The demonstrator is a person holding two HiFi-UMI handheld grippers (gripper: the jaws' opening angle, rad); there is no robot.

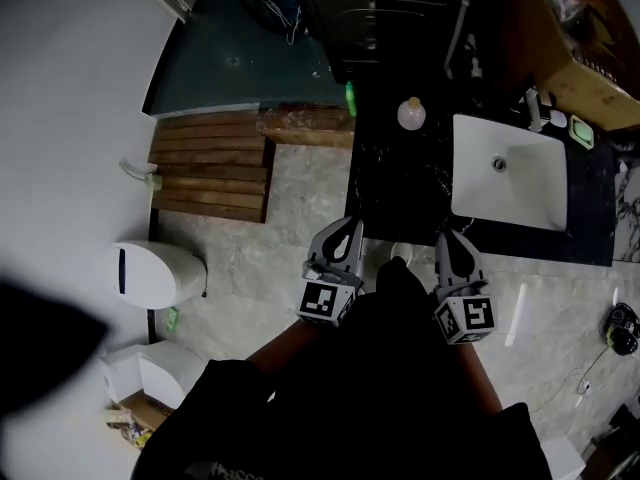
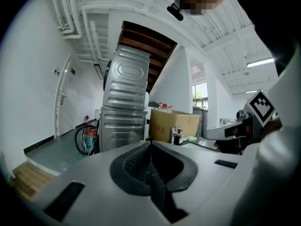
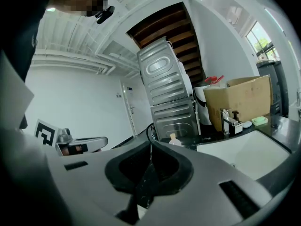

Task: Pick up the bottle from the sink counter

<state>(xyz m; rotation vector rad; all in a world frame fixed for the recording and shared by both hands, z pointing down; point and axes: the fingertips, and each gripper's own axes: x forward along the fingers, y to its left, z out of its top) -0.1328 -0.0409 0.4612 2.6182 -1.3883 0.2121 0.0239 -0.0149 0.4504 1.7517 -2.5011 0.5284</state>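
The jaws of the left gripper [image 2: 150, 144] are pressed together at their tips, and nothing is caught between them. The same is seen at the right gripper [image 3: 151, 146], whose dark pads are closed on each other with nothing clamped.

In the head view the left gripper [image 1: 347, 224] and the right gripper [image 1: 454, 236] are held side by side over the near edge of the black counter [image 1: 395, 193], with their tips pointed away. The handles and the hands on them are covered by the person's dark clothing [image 1: 380, 388]. Only the marker cubes and parts of the forearms are left showing.

The bottle [image 1: 411, 114], small, pale and rounded, is stood upright at the far side of the counter. It is placed to the left of the white sink [image 1: 530, 193] and well apart from both grippers. In the right gripper view the bottle [image 3: 173, 139] is cut off below by the gripper's own body, so only its cap and shoulders are shown. Any print on it is too small to be made out.

A tap [image 3: 228, 118] is set at the far rim of the sink. A cardboard box [image 3: 244, 97] is seen beyond it, and a steel appliance [image 3: 165, 91] is stood further left.
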